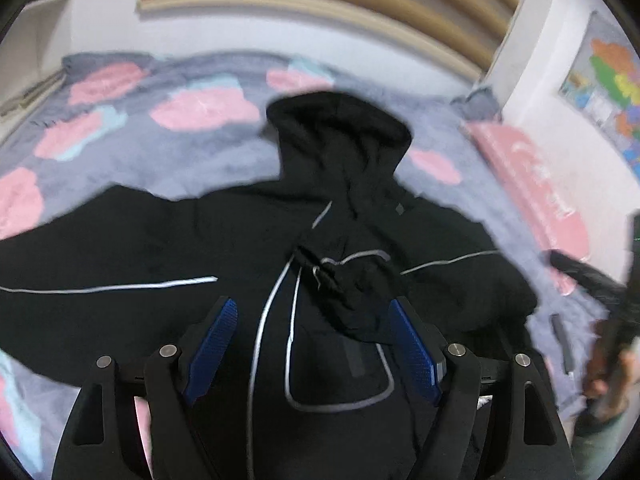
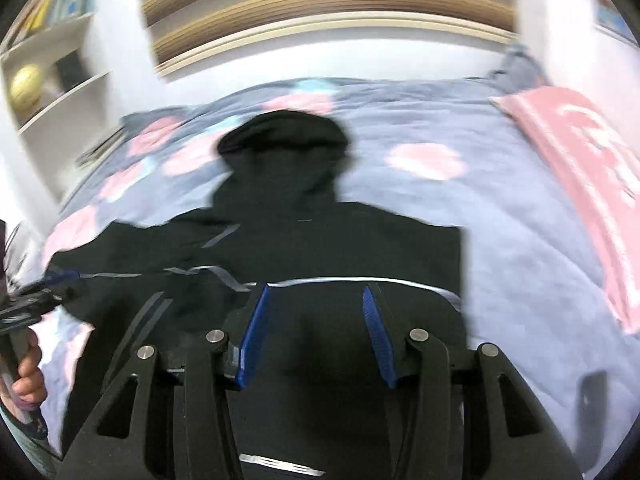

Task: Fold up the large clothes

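There, the bed (image 1: 240,156) carried a grey cover with pink blotches, with bare cover open to the right of a black hooded jacket (image 1: 168,240) spread flat, hood toward the wall. A pink pillow (image 2: 592,184) bore white writing too blurred to read. The left gripper (image 1: 312,344) hung with fingers spread wide, empty; the right gripper (image 2: 316,332) stood parted above the cloth, holding nothing.

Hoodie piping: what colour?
Silver-grey piping on the black hoodie; clearest in the left wrist view.
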Action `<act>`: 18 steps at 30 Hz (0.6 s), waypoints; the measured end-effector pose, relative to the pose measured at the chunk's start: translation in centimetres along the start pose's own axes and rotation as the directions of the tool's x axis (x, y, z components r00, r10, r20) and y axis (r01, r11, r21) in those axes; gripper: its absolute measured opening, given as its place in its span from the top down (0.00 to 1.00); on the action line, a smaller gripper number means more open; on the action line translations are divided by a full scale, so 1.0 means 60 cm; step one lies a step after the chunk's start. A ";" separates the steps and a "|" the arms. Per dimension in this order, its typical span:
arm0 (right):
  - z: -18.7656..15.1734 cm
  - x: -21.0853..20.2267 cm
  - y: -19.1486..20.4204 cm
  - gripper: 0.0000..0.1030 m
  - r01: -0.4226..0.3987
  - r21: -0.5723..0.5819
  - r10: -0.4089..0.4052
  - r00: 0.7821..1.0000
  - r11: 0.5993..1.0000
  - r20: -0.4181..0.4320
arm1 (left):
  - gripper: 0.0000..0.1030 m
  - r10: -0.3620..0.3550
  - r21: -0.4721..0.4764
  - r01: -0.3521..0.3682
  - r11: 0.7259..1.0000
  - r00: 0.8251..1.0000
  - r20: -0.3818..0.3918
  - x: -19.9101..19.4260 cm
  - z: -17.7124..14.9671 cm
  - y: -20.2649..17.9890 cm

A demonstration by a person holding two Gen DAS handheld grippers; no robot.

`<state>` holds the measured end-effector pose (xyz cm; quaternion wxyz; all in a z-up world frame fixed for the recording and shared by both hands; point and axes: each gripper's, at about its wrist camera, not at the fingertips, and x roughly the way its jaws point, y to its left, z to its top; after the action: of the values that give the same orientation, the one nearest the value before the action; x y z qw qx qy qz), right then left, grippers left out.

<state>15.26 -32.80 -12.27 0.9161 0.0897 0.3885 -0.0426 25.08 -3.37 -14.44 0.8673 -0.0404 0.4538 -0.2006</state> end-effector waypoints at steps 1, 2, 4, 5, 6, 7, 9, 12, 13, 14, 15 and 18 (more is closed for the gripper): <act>-0.005 -0.006 -0.019 0.51 0.010 0.019 -0.010 1.000 1.000 -0.001 | 0.23 -0.008 -0.010 0.008 1.000 1.000 -0.024 0.031 0.000 -0.001; -0.011 -0.011 -0.050 0.51 0.015 0.048 -0.015 1.000 0.999 -0.004 | 0.23 -0.015 -0.030 0.013 0.999 0.999 -0.046 0.063 0.000 -0.001; -0.022 -0.012 -0.086 0.51 0.023 0.076 -0.022 1.000 0.997 -0.019 | 0.23 -0.039 -0.076 0.034 0.997 0.996 -0.076 0.118 0.000 0.006; -0.028 -0.010 -0.100 0.51 0.034 0.080 -0.032 0.999 0.996 -0.028 | 0.23 -0.047 -0.092 0.039 0.995 0.996 -0.082 0.136 -0.001 0.007; -0.033 -0.005 -0.108 0.51 0.045 0.081 -0.042 0.998 0.996 -0.037 | 0.23 -0.054 -0.109 0.044 0.993 0.994 -0.091 0.154 0.000 0.008; -0.036 0.000 -0.119 0.51 0.054 0.082 -0.050 0.998 0.995 -0.048 | 0.23 -0.068 -0.130 0.055 0.990 0.993 -0.099 0.175 0.000 0.009; -0.042 0.009 -0.135 0.51 0.064 0.087 -0.058 0.996 0.994 -0.065 | 0.24 -0.091 -0.150 0.075 0.986 0.991 -0.102 0.197 0.001 0.006; -0.054 0.023 -0.143 0.51 0.069 0.097 -0.061 0.995 0.993 -0.084 | 0.73 -0.032 -0.111 0.022 0.994 0.996 -0.085 0.207 0.007 -0.008; -0.054 0.027 -0.145 0.51 0.069 0.098 -0.061 0.994 0.993 -0.088 | 0.80 -0.079 -0.117 0.069 0.991 0.993 -0.082 0.200 0.011 -0.008; -0.057 0.033 -0.140 0.51 0.071 0.098 -0.062 0.994 0.993 -0.088 | 0.80 -0.101 -0.122 0.094 0.988 0.993 -0.058 0.184 0.015 -0.006; -0.055 0.036 -0.138 0.51 0.072 0.097 -0.064 0.994 0.993 -0.087 | 0.80 -0.113 -0.115 0.111 0.987 0.994 -0.010 0.157 0.020 -0.003; -0.046 0.049 -0.126 0.50 0.062 0.090 -0.055 0.995 0.994 -0.086 | 0.80 -0.141 -0.101 0.151 0.983 0.985 0.099 0.075 0.037 0.022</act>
<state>14.25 -39.68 -17.25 0.8922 0.1223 0.4266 -0.0835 29.55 -4.14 -16.97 0.8667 -0.1296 0.4196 -0.2366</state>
